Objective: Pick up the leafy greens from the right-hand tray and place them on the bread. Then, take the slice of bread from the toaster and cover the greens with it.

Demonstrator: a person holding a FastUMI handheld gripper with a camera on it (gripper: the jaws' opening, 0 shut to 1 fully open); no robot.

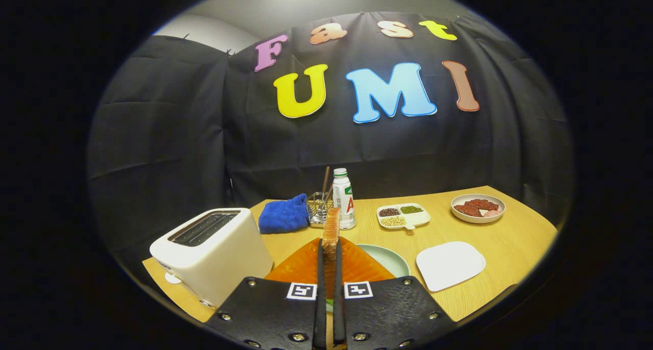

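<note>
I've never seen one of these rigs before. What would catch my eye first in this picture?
First, the slice of bread standing on edge, pinched between the two fingers of the gripper, above the orange mat and a pale green plate. To their left sits a white toaster, its slots bare. Beyond, on the wooden table, are a blue cloth and a white bottle.

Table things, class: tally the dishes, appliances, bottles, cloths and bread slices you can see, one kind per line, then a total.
Dishes: 4 (white tray, divided dish, meat bowl, green plate)
Appliances: 1 (toaster)
Bottles: 1 (bottle)
Cloths: 1 (blue cloth)
Bread slices: 1 (bread slice, gripper shut on it)
Total: 8
</note>
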